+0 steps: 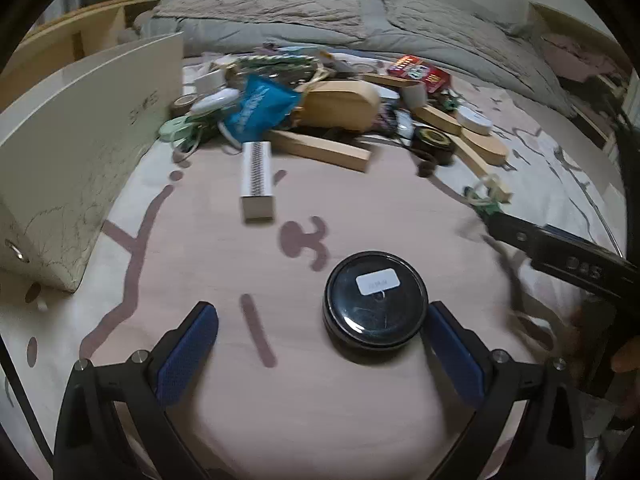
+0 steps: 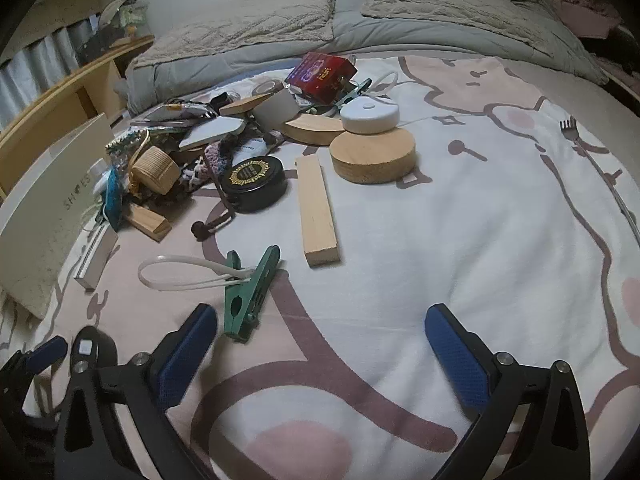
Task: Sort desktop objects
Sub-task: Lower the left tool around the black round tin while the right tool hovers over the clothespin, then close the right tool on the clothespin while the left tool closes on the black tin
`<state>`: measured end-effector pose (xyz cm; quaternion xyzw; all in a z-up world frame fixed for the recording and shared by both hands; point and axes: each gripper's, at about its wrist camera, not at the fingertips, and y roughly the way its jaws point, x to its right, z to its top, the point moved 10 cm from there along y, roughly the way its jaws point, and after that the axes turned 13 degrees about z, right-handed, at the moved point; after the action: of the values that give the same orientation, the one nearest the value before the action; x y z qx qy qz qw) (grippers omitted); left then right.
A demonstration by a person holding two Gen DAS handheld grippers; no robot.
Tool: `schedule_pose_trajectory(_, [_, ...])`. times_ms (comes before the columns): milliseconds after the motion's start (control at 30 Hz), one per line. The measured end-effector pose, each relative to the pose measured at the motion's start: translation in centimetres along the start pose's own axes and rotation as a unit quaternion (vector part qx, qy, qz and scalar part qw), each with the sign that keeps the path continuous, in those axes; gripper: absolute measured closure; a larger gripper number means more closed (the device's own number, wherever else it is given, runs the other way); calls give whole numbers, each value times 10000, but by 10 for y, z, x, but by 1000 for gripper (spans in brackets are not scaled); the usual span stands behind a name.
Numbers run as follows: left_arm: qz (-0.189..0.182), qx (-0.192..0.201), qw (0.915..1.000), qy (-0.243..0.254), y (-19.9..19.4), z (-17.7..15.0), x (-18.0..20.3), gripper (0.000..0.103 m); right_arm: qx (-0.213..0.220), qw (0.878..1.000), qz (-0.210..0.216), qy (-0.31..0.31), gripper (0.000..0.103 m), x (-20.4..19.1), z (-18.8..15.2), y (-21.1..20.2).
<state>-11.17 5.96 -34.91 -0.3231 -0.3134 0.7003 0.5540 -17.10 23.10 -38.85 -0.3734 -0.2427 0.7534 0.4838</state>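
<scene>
Left wrist view: left tongs point(image 1: 320, 338) gape around the black round tin point(image 1: 374, 305), set apart from the clutter; right tongs point(image 2: 320, 340) gape empty.

Printed bedspread point(image 2: 460, 240): white and pale pink with mauve line figures, covering the whole working surface. All positions below are referenced to it.

Grey quilt point(image 2: 420, 28): lies bunched along the bedspread's far edge, full width. Two beige textured pillows point(image 2: 256, 20) rest on top of the quilt, side by side with a narrow gap between them.

Wooden shelving unit point(image 2: 76, 92): stands off the bedspread's far-left corner; contents too blurred to identify.

Pinkish fabric point(image 1: 576, 50): heaped beyond the bedspread's far-right corner, past the quilt's end. Item type cannot be determined.
</scene>
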Motion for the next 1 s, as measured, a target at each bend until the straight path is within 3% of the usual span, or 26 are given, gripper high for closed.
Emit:
schedule_pose_trajectory(233, [-110,-47,9998,-138,6,-6,0,0,-171,9970,-281,-701,39,-22,4,1])
schedule_pose_trajectory(467, [-270,-1,9993,-244,1,-4,-1,0,-461,9963,-171,-705,40,-33,12,7])
schedule_pose_trajectory(667, [-365,146,9986,-354,-5,-2,-4,3,-562,9943,-314,-844,40,-34,14,18])
schedule_pose_trajectory(867, [-457,261,9980,-344,-10,1,-1,10,-487,9959,-194,-738,66,-38,16,21])
schedule_pose_trajectory(1000, [-512,359,9977,-268,-14,2,2,22,-455,9960,-118,-758,79,-42,15,21])
